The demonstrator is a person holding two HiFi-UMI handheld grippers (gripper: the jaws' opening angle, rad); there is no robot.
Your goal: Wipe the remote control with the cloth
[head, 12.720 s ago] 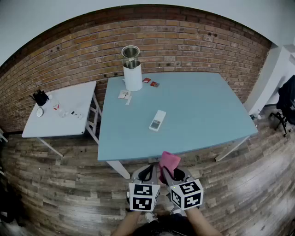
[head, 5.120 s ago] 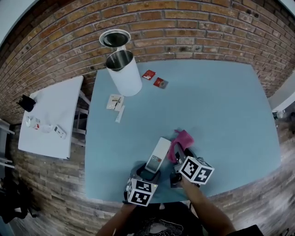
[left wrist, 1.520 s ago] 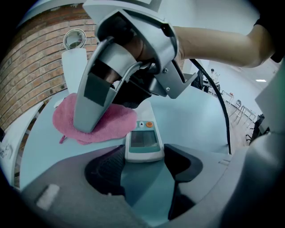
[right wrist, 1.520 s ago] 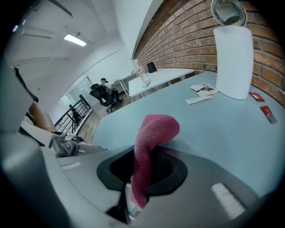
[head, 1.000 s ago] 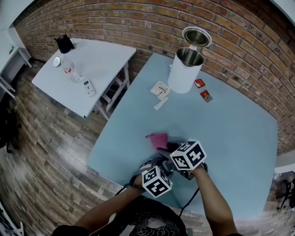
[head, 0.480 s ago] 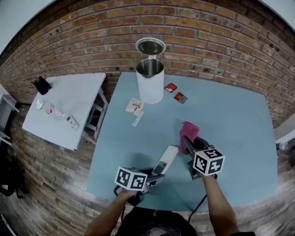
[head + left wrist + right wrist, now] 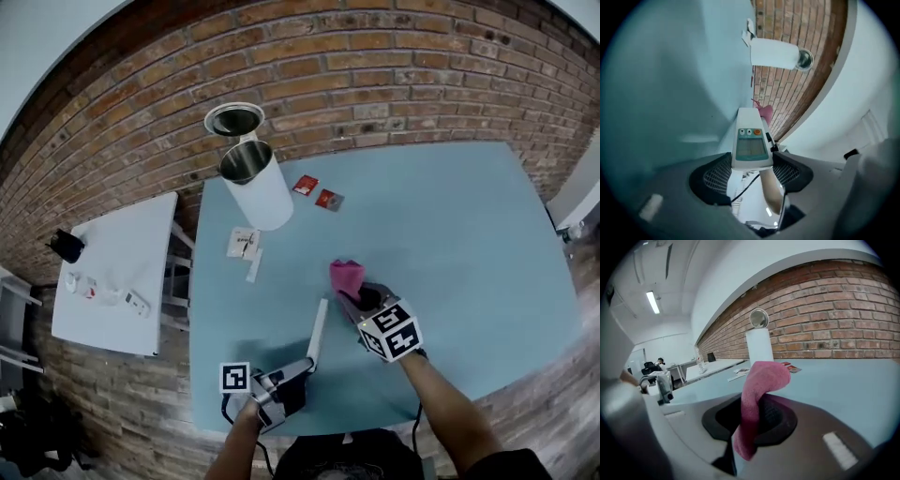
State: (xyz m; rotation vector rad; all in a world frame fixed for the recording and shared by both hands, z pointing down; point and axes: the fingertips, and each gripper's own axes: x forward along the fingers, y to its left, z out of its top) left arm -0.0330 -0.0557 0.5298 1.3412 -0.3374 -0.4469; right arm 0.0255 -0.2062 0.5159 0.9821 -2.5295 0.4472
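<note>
- The remote control's (image 7: 750, 140) screen is shown only in the left gripper view, clamped by the left gripper (image 7: 750, 171).
- The pink cloth (image 7: 346, 275), near the remote control, is pinched by the right gripper (image 7: 354, 298).

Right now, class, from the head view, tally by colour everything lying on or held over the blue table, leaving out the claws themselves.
White: 4 (bin, paper card, strip, remote control)
Red: 2 (packet, packet)
Pink: 1 (cloth)
Total: 7
</note>
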